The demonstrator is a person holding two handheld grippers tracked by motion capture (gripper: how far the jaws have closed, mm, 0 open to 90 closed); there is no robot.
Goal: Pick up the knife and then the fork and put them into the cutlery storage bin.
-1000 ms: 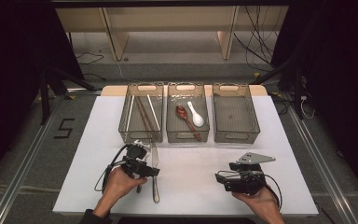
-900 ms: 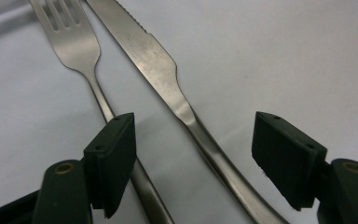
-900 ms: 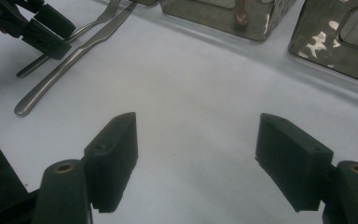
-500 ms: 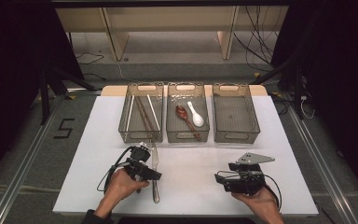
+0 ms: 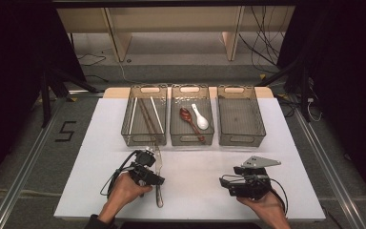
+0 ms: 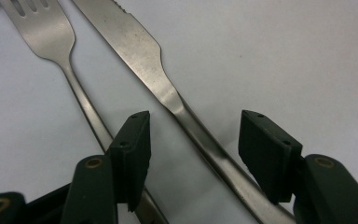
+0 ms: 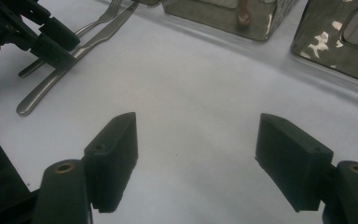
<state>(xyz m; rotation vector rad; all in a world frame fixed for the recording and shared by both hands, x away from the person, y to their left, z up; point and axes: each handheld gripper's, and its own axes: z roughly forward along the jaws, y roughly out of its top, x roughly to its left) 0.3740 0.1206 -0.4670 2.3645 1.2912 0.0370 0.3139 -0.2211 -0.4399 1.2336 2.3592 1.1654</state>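
A steel knife (image 6: 168,93) and a fork (image 6: 46,32) lie side by side on the white table. My left gripper (image 6: 196,128) straddles the knife's handle. Its jaws have just been closing, but a gap remains on each side of the handle and the pads do not touch it. One jaw stands between the fork and the knife. In the high view the left gripper (image 5: 156,180) sits over the knife (image 5: 159,191) at the front left. My right gripper (image 7: 196,135) is open over bare table at the front right (image 5: 226,185).
Three clear bins stand in a row at the back. The left bin (image 5: 144,89) holds chopsticks (image 5: 147,117), the middle bin (image 5: 192,89) a brown spoon (image 5: 187,116) and a white spoon (image 5: 200,117). The right bin (image 5: 238,89) holds nothing.
The left gripper has shifted slightly over the knife's handle. The right hand and gripper have kept still.
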